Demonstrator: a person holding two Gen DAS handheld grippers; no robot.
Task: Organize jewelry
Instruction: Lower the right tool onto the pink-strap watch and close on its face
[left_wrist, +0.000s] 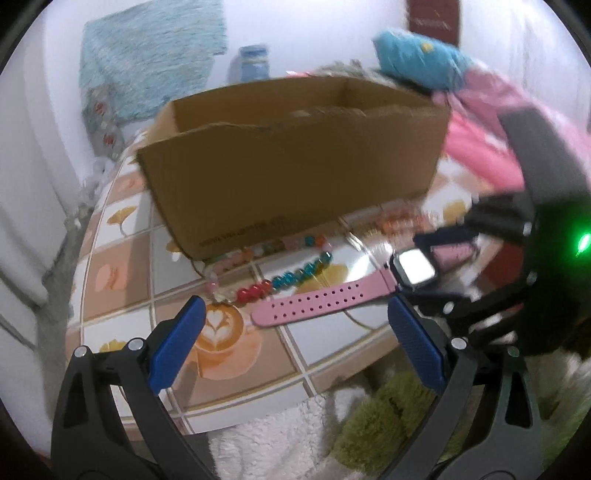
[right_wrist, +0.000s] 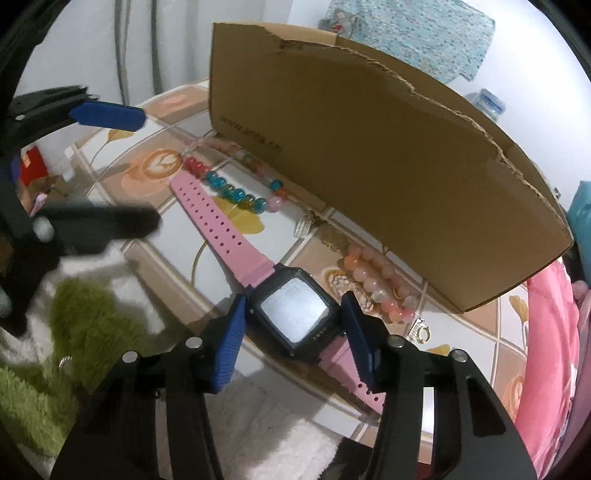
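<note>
A pink-strapped watch with a black square case (right_wrist: 293, 314) lies on the tiled table; it also shows in the left wrist view (left_wrist: 328, 297). My right gripper (right_wrist: 293, 325) has its blue pads on both sides of the watch case, closed around it. My left gripper (left_wrist: 295, 339) is open and empty, just in front of the strap's free end. A multicoloured bead bracelet (left_wrist: 288, 277) lies beside the strap, also in the right wrist view (right_wrist: 232, 192). A peach bead bracelet (right_wrist: 376, 284) lies near the cardboard box (left_wrist: 295, 155), which stands open behind the jewelry (right_wrist: 369, 155).
Small metal charms (right_wrist: 306, 225) and a gold clasp (right_wrist: 421, 332) lie by the box. Pink fabric (right_wrist: 550, 350) lies to the right. A green and white shaggy rug (left_wrist: 369, 417) is below the table's (left_wrist: 332, 350) front edge. A teal cloth (left_wrist: 147, 59) hangs behind.
</note>
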